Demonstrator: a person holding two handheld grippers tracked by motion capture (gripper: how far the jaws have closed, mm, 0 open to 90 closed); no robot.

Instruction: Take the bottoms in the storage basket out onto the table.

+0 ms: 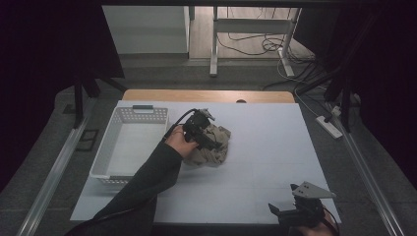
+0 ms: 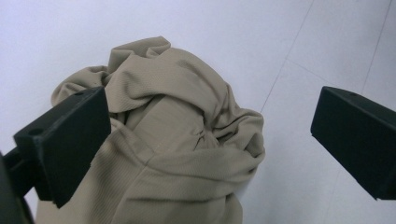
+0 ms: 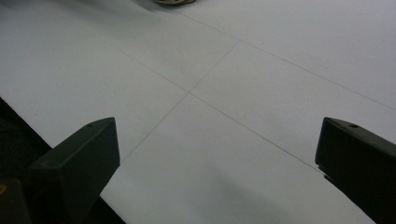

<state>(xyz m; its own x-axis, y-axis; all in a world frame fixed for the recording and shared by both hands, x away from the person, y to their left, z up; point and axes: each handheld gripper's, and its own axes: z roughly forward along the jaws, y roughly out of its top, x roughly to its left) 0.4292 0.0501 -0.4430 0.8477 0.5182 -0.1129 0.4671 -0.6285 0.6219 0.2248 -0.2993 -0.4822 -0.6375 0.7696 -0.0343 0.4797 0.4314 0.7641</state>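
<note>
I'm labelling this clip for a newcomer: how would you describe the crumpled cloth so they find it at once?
Start at the white table and find the white basket on its left side. Just right of the basket, near the table's middle, lies the tan cloth, under the open left gripper. It is the one soft, crumpled, coloured thing there.

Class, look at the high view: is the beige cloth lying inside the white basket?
No. The beige cloth lies crumpled on the white table, beside the basket, under the left tool.
</note>
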